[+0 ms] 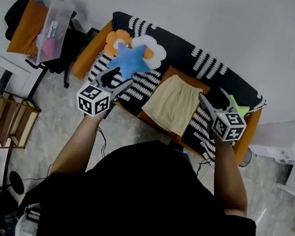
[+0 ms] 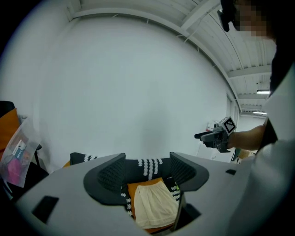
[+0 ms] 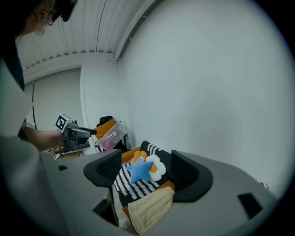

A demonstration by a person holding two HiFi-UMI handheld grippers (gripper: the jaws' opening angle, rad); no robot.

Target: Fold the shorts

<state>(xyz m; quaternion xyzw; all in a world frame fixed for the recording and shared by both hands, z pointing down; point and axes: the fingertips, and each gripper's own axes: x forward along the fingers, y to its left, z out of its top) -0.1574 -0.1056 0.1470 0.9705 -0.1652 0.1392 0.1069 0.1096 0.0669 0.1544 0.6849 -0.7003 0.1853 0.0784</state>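
I hold my left gripper (image 2: 147,171) level, its two dark ribbed jaws standing apart with nothing gripped between them. Through the gap I look down on the pale yellow shorts (image 2: 154,209), which lie spread flat on an orange seat cushion (image 2: 137,188). Behind them rises the black sofa back (image 2: 148,167) with its white stripes. A plain white wall (image 2: 138,83) fills most of what lies ahead. Off to the right my right gripper (image 2: 203,136) hangs in the air, pointing left, with its marker cube (image 2: 227,124) on top and my forearm behind it. At the far left a clear plastic box (image 2: 16,154) with something pink inside sits beside an orange cloth (image 2: 6,126).
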